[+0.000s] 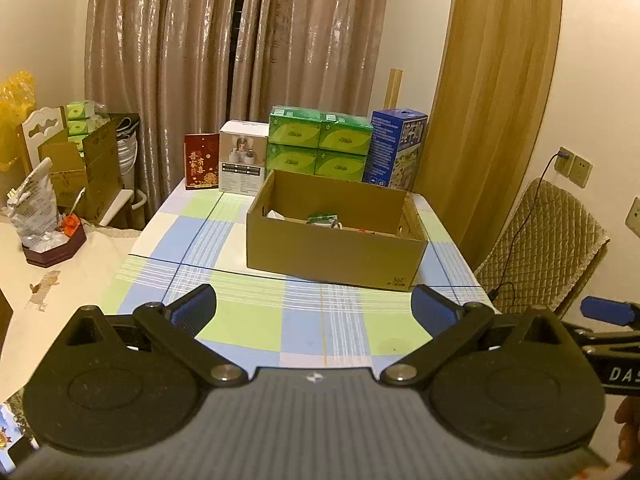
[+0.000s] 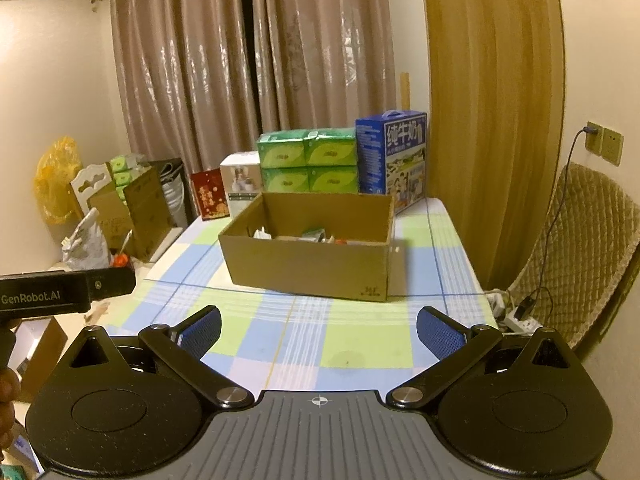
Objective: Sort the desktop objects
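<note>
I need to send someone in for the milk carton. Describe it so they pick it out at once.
Start at the checked table and look past the open cardboard box to the row of packages along the far edge. The milk carton stands at the right end, beside the stacked green tissue packs. It is the only blue one, the tallest, with a carry handle on top.

behind the table stand green tissue packs, a blue milk carton and beige curtains.

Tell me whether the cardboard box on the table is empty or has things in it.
It has things in it. The cardboard box is open-topped, and a green-and-white item and other small pieces show above its near wall; what they are is unclear.
</note>
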Tool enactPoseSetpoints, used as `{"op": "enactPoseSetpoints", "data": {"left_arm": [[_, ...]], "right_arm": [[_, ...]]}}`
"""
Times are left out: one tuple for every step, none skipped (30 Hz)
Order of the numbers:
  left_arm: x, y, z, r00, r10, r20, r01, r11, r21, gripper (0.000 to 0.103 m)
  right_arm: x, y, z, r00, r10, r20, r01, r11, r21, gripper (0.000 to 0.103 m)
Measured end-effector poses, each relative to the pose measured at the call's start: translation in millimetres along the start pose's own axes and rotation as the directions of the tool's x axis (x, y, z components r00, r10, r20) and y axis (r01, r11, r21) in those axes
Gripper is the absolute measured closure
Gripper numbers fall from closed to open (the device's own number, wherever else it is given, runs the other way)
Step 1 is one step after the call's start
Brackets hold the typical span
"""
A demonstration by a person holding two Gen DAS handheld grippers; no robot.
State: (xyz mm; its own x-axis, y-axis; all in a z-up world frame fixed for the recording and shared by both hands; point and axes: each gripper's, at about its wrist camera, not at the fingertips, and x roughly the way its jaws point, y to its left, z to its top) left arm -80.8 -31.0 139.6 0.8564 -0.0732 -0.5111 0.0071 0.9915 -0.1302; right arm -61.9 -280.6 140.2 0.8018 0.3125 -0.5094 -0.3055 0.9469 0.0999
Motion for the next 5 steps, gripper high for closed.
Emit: {"op": "enactPoseSetpoints", "data": {"left_arm": [[-0.2, 0.6, 0.0, 1.0, -0.006, 0.004, 0.006, 1.0, -0.005, 0.001], [-0.9, 1.3, -0.2, 1.0, -0.015, 0.014, 0.016, 1.0, -0.009, 0.001], [-1.6, 2.1, 0.2, 0.999, -0.024, 0.022, 0.025, 1.0, -0.013, 0.001], [-0.9, 2.6, 1.3, 0.999, -0.029, 0.025, 0.029, 0.999, -0.015, 0.001], [-0.4, 3.1, 2.8, 0.999, -0.032, 0.027, 0.033, 0.999, -0.017, 0.001]], "right_arm": [[0.6, 0.4, -0.1, 1.0, 0.001, -0.002, -0.001, 1.0, -0.001, 0.002], [1.6, 0.7, 0.0, 1.0, 0.0, -0.003, 0.0, 1.0, -0.002, 0.002], [2.1, 0.6, -0.4, 1.0, -0.001, -0.004, 0.001, 1.0, -0.003, 0.002], [2.2, 1.5, -0.9, 1.0, -0.001, -0.004, 0.001, 1.0, -0.003, 0.002], [3.8, 2.3, -0.6, 1.0, -0.002, -0.007, 0.002, 1.0, -0.004, 0.002]]}}
